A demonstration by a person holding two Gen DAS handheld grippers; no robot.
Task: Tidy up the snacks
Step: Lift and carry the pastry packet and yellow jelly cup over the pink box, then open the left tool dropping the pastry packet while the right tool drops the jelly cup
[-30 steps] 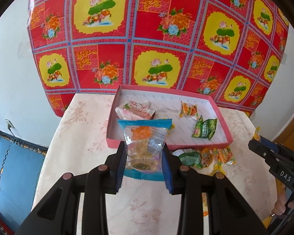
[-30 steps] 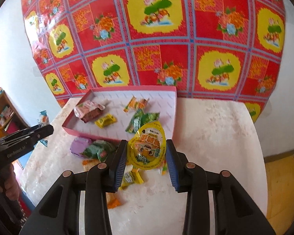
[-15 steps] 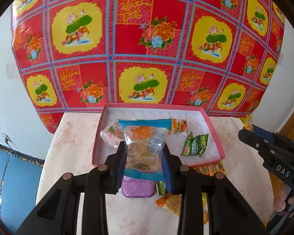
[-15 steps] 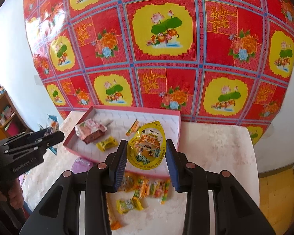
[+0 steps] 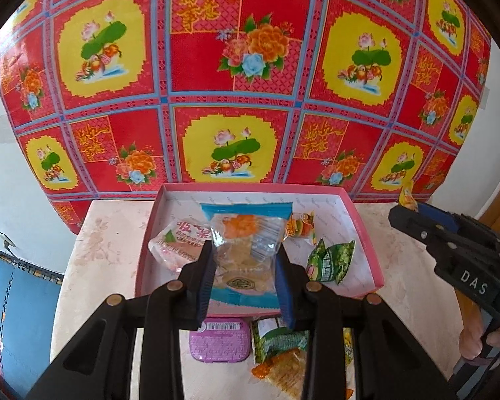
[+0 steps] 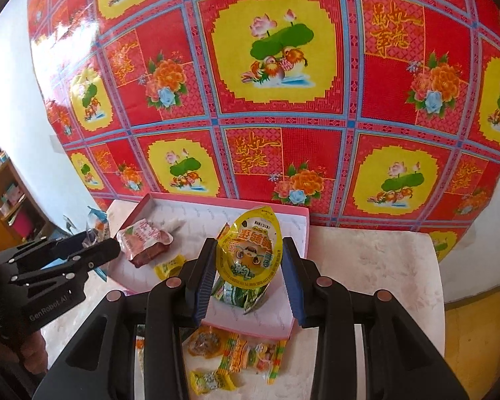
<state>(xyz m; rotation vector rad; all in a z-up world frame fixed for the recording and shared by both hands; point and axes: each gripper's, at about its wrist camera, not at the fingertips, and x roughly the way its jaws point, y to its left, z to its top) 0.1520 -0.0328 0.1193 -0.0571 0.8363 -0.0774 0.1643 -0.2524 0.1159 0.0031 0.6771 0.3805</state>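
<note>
**Desk editor:** What has changed over the last second?

**Photographer:** Both packets have been carried forward from above the loose pile to over the pink tray (image 5: 366,233). A second ago the tray lay ahead of them; now the left hand-held gripper (image 5: 246,283) has its clear blue-edged pastry packet (image 5: 246,240) above the tray's near half, and the right hand-held gripper (image 6: 248,275) has its yellow teardrop pouch (image 6: 250,250) above the tray's right side.

**Desk editor:** And the grips?

**Photographer:** Unchanged. Each is clamped on its own packet, pads pressing both edges, neither letting go yet.

**Desk editor:** What is already in the tray?

**Photographer:** A pink-wrapped cake (image 5: 176,240) at the left, a small orange candy (image 5: 300,225) farther back, a green packet (image 5: 331,260) to the right, a yellow sweet (image 6: 170,265) near the front.

**Desk editor:** What does that mean for the job?

**Photographer:** My reading: transport is about done and release comes next. The sorting is far from finished, though. A purple tin (image 5: 220,340) and several wrapped sweets (image 6: 240,350) lie on the desk (image 6: 366,266) just in front of the tray's near wall.
</note>
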